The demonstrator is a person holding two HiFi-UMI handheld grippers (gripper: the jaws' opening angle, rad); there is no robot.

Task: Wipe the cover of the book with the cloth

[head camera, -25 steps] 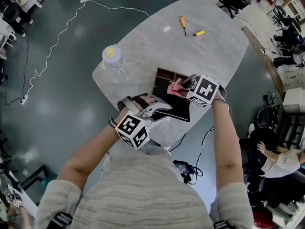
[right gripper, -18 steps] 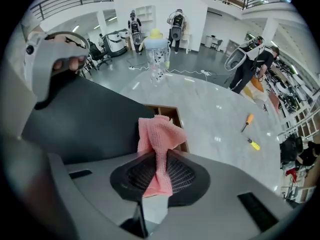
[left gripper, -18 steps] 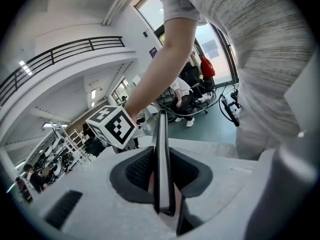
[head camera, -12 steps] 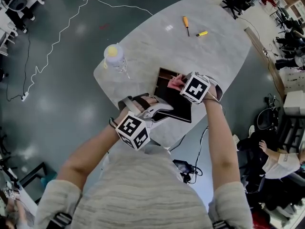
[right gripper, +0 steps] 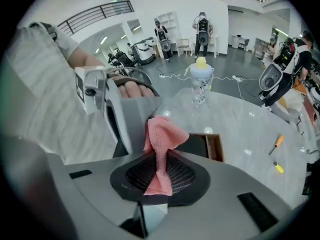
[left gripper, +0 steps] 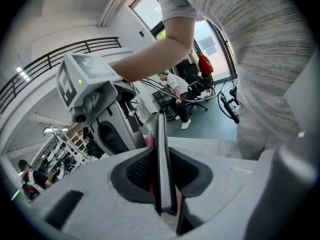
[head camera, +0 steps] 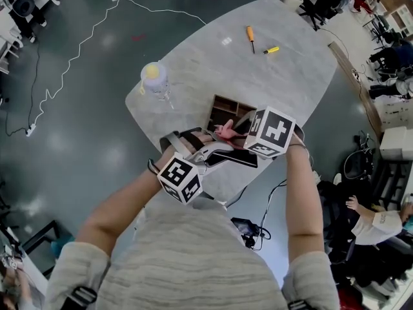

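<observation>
1. The left gripper (head camera: pixel 218 148) clamps the dark book (head camera: pixel 227 116) by its edge at the table's (head camera: pixel 284 70) near edge.
2. The right gripper (head camera: pixel 233 132) pinches the bunched pink cloth (head camera: pixel 224 132) above that same near edge.

A pale, marble-topped oval table (head camera: pixel 290 76) stands on a glossy dark grey floor (head camera: pixel 77 173), white walls (right gripper: pixel 165 1) rise to a railed upper gallery (right gripper: pixel 95 14), and daylight floods through tall windows (left gripper: pixel 150 14).

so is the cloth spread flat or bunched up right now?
Bunched. The pink cloth is pinched into a narrow twist in the right tool, whose jaws are closed on it. Its free end is crumpled, not spread flat.
</observation>
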